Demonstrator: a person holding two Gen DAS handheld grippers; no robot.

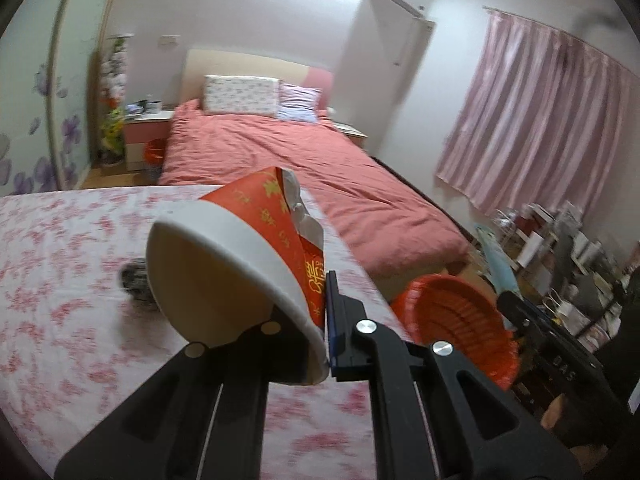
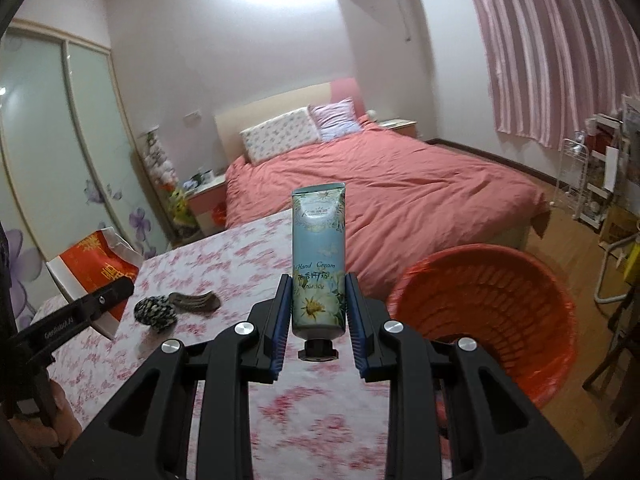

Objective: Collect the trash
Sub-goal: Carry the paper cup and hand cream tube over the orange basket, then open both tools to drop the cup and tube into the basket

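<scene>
The bin [image 2: 486,320] sits on the floor off the table's right edge, low and right of the right gripper [image 2: 318,312], so that hand is nearer to it. Its jaws pinch a hand-cream tube [image 2: 319,256], long axis upright, cap toward the camera. The left gripper [image 1: 316,332] is clamped on the wall of a red-and-white cup [image 1: 248,264], tipped with its mouth toward the camera, above the table [image 1: 60,280]. A knotted tie [image 2: 155,312] lies on the floral cloth. Behind stand a bed [image 2: 420,184] and pink curtains [image 2: 552,48].
</scene>
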